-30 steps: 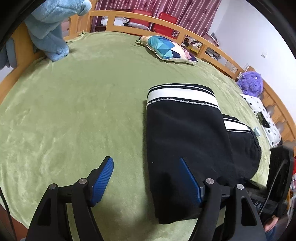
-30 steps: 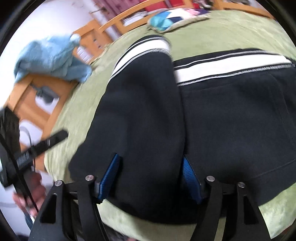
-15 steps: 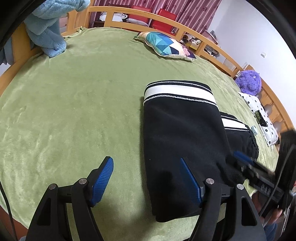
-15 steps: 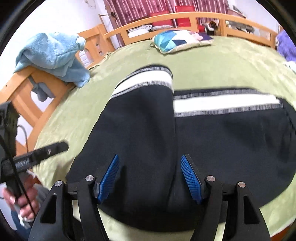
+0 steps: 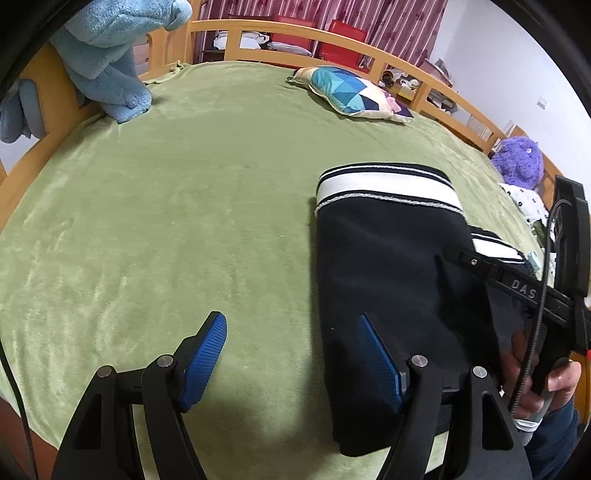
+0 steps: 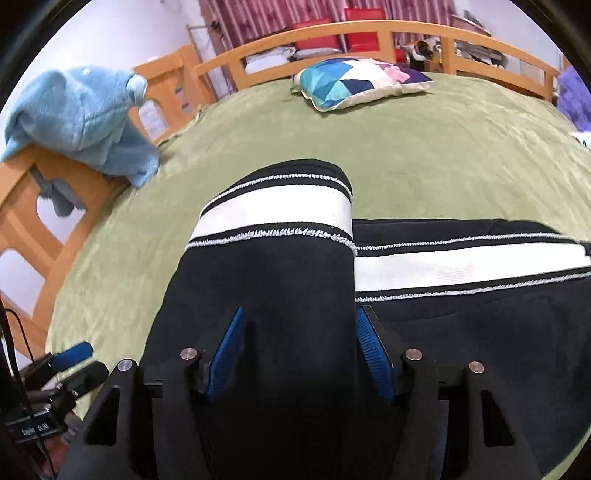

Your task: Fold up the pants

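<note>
Black pants (image 5: 388, 277) with white striped bands lie folded on the green blanket (image 5: 184, 221), one leg part laid over the rest. My left gripper (image 5: 291, 358) hangs open just above the blanket at the pants' left edge, its right pad over the black cloth and its left pad over bare blanket. My right gripper (image 6: 299, 350) hovers over the folded pants (image 6: 277, 295). Its jaws are closing, and black cloth lies below the gap without the pads pressing on it. A hand (image 5: 554, 384) holds that tool at the right.
A wooden rail (image 5: 277, 33) runs around the bed. A blue plush blanket (image 5: 110, 55) hangs over the left rail. At the far side lies a patterned pillow (image 5: 351, 92), and a purple plush toy (image 5: 517, 162) sits on the right.
The right gripper has drawn back and up from the pants, so more of the bed shows, and its jaws have narrowed slightly. The left gripper has stayed in place, still open.
</note>
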`<state>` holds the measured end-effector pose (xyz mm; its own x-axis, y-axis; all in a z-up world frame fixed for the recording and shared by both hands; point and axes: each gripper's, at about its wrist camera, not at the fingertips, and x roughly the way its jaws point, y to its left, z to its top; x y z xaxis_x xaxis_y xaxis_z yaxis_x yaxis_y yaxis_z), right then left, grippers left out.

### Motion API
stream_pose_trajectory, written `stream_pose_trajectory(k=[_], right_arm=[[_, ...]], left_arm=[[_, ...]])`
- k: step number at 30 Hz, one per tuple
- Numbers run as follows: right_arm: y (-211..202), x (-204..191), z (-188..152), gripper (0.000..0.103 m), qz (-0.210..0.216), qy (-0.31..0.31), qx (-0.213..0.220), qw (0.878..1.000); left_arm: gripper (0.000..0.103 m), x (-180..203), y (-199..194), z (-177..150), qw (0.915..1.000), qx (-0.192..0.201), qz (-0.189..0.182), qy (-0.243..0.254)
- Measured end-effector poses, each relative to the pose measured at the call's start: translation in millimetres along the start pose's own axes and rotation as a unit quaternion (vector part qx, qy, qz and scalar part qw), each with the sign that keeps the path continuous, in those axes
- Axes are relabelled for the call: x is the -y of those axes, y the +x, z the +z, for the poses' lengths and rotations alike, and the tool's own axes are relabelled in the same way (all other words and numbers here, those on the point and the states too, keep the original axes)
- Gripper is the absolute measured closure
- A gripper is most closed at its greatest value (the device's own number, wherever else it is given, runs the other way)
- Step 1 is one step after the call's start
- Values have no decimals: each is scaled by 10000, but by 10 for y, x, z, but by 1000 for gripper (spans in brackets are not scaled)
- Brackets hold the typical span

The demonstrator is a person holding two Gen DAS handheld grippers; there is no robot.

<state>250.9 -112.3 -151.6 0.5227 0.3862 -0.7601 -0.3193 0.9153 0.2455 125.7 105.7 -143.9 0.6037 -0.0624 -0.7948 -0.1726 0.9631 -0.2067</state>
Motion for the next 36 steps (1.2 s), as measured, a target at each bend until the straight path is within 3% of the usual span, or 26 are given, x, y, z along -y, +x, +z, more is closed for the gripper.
stream_pose_trajectory(k=[6, 8, 10, 13, 14, 18, 23, 29, 36], right_arm=[[109, 51, 8, 41, 320, 164, -264, 9990], [123, 79, -16, 50, 392, 291, -226, 9986], [106, 70, -29, 70, 412, 220, -196, 9987], [-18, 48, -28, 87, 565, 33, 11, 9984], [-63, 57, -22, 89, 686, 41, 92, 9976], [-212, 92, -31, 92, 925, 54, 284, 9953], [-421, 265, -30, 93, 1147, 160, 414, 9924], [-696, 597, -46, 93, 1106, 257, 599, 9917], [-1218, 1220, 54, 93, 702, 392, 901, 9927]], left_arm=[[31, -113, 57, 18, 9998, -9, -97, -180], [31, -125, 63, 15, 9997, 41, -140, -206], [31, -116, 58, -3, 9996, 94, -200, -197], [32, -52, 67, -20, 9997, 116, -205, -106], [32, -28, 70, -35, 9997, 144, -171, -101], [33, 59, 86, -48, 9996, 286, 37, 42], [36, 137, 110, -35, 9996, 137, -190, 165], [37, 322, -42, 26, 9987, 127, -467, 179], [37, 650, -260, 137, 9975, 207, -601, 313]])
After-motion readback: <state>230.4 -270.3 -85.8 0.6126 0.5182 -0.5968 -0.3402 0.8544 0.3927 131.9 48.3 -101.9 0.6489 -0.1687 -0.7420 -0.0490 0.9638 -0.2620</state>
